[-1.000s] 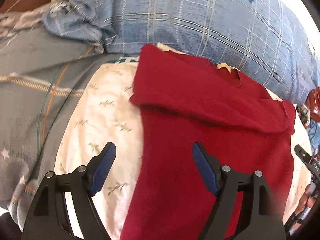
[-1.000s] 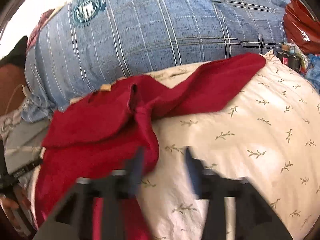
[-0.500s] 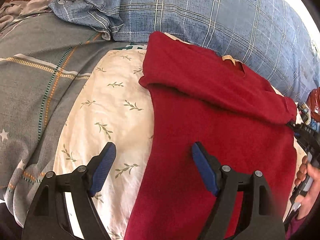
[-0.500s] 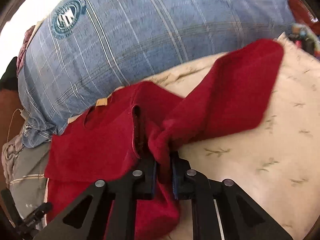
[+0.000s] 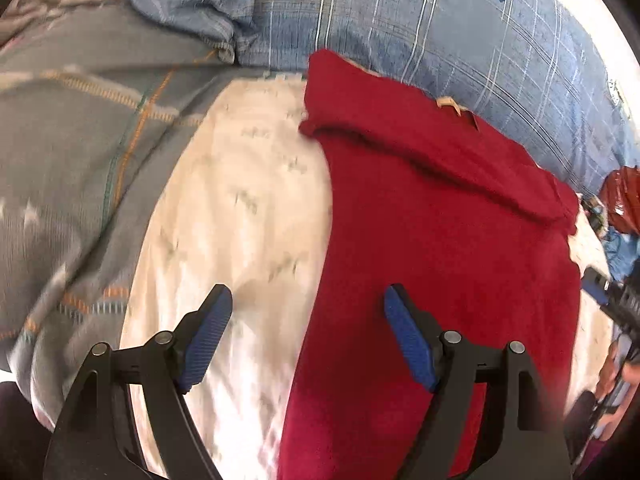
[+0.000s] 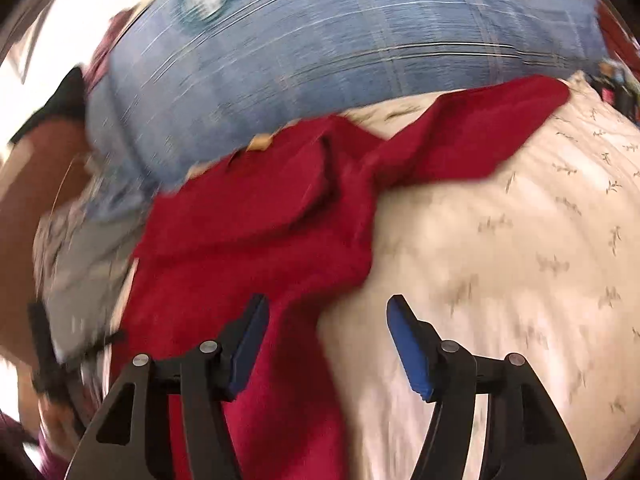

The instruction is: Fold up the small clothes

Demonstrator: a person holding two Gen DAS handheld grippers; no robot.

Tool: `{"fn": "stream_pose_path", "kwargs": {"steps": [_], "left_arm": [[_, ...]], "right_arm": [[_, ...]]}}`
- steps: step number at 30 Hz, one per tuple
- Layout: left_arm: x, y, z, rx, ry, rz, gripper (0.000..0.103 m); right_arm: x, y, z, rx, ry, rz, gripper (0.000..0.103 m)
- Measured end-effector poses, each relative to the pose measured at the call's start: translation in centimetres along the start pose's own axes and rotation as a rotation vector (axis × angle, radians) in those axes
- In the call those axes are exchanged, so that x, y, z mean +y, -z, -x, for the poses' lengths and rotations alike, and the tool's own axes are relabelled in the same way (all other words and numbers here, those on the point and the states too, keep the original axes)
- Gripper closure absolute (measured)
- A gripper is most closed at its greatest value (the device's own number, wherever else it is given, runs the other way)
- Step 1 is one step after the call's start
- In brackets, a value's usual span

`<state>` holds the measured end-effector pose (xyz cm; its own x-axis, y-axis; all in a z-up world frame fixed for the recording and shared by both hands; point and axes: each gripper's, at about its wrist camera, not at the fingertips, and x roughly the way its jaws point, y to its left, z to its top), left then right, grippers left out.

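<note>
"Two grippers, one garment. Where does the red shirt [image 5: 448, 240] lie?"

"Flat on the cream sheet with the leaf print [image 5: 240, 216], its neck end with the tan label towards the blue plaid pillow [image 5: 420, 28]. In the left wrist view its top part is folded over in a band across the chest. In the right wrist view one sleeve [image 6: 472, 136] trails out sideways over the sheet."

"And the left gripper [image 5: 308, 336]?"

"It hangs above the shirt's left edge with its jaws spread wide. One blue pad shows over the sheet, the other over red cloth, and nothing is pinched between them."

"The right gripper [image 6: 328, 344]?"

"Its jaws are opening. The shirt's right edge runs up between them (the picture is blurred), yet the blue pads [image 6: 408, 352] stand clear of the cloth and press on nothing."

"What else is around?"

"A grey blanket with orange stripes [image 5: 80, 152] lies beside the sheet. At the right edge of the left wrist view the other gripper's black frame shows, with part of the person's hand [image 5: 624, 372] on it."
</note>
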<state>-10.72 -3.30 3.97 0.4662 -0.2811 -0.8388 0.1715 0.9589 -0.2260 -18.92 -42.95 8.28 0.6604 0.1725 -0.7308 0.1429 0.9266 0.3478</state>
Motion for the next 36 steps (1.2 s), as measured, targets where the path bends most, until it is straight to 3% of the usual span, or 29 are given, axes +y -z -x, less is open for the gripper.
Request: {"fn": "stream_pose_path", "kwargs": {"steps": [6, 7, 8, 9, 13, 20, 22, 23, 25, 26, 29, 36], "left_arm": [[0.5, 2.5, 0.8, -0.004, -0.008, -0.04, 0.024], [0.4, 2.6, 0.8, -0.01, -0.012, -0.043, 0.024], [0.3, 2.7, 0.8, -0.017, -0.02, -0.047, 0.024], [0.1, 2.8, 0.8, -0.014, -0.023, -0.048, 0.024], [0.2, 2.8, 1.1, 0.002, -0.006, -0.043, 0.024], [-0.3, 1.8, 2.4, -0.058, -0.02, -0.072, 0.024], [-0.9, 1.1, 2.3, -0.072, -0.018, -0.093, 0.024], [-1.1, 0.8, 2.2, -0.073, -0.013, -0.099, 0.024], [-1.9, 0.3, 2.0, -0.075, 0.0, -0.109, 0.024], [-2.3, 0.1, 1.9, -0.078, 0.004, -0.113, 0.024], [-3.6, -0.7, 0.9, -0.076, 0.008, -0.124, 0.024], [-5.9, -1.4, -0.6, -0.06, 0.014, -0.168, 0.024]], "right_arm": [[-0.1, 4.1, 0.2, 0.055, -0.038, 0.031, 0.042], [0.3, 4.5, -0.1, 0.044, -0.01, 0.053, 0.051], [0.9, 4.7, 0.0, 0.021, 0.032, 0.094, 0.079], [1.5, 4.8, -0.1, 0.034, 0.045, 0.138, 0.097], [3.3, 4.8, 1.1, 0.024, 0.102, 0.23, 0.097], [0.8, 6.5, 2.7, 0.064, 0.141, 0.184, 0.099], [0.5, 6.7, 2.4, 0.09, 0.133, 0.171, 0.098], [0.3, 6.4, 2.5, 0.087, 0.117, 0.153, 0.093], [-0.5, 5.3, 3.2, 0.053, 0.083, 0.085, 0.092], [-0.9, 4.4, 3.6, 0.021, 0.079, 0.054, 0.087], [-2.3, 1.2, 3.7, -0.063, 0.132, 0.001, 0.051], [-5.6, -8.2, 0.5, -0.155, 0.217, -0.111, 0.044]]}}
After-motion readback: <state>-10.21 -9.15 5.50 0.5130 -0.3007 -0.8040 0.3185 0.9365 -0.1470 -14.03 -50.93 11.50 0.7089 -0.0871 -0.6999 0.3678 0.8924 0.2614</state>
